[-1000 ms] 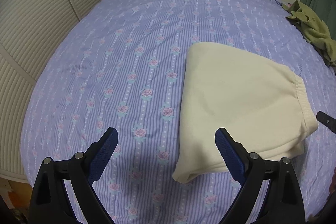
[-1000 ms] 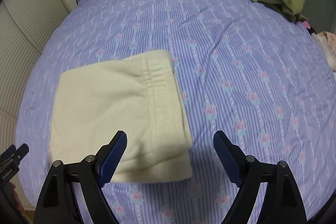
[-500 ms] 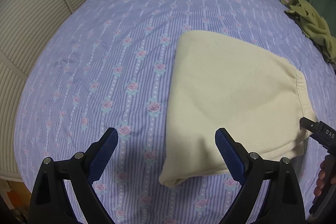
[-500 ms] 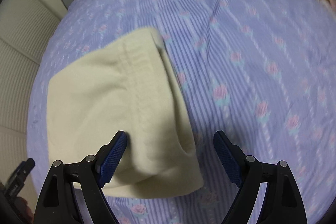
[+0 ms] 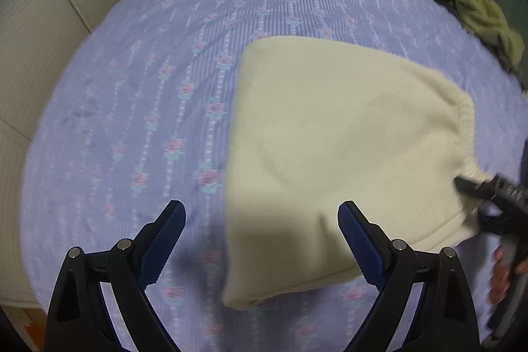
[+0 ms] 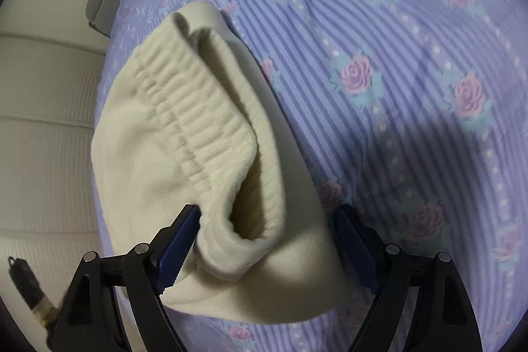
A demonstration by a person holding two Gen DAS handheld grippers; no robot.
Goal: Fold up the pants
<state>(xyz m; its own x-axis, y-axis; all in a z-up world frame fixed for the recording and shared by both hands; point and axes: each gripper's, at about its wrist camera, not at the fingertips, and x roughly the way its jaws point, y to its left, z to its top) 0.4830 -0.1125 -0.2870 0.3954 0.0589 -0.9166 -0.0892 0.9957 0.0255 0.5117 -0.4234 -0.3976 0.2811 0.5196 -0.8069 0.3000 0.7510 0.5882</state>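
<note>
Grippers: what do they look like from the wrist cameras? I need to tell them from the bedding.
Both match: the left gripper and right gripper have black, angular, open-framed fingers with silver pivot bolts, tipped with dark blue textured pads. No cables or sleeves show. In the left view, the right gripper's black body bears small white lettering, too blurred to read.

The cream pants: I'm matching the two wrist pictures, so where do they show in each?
Left wrist view: the cream pants fill the centre-right, waistband toward the right edge.
Right wrist view: the cream pants lie centre-left, the ribbed waistband corner between the open right gripper.
Shared landmark: the purple rose-print bedsheet under them.
</note>
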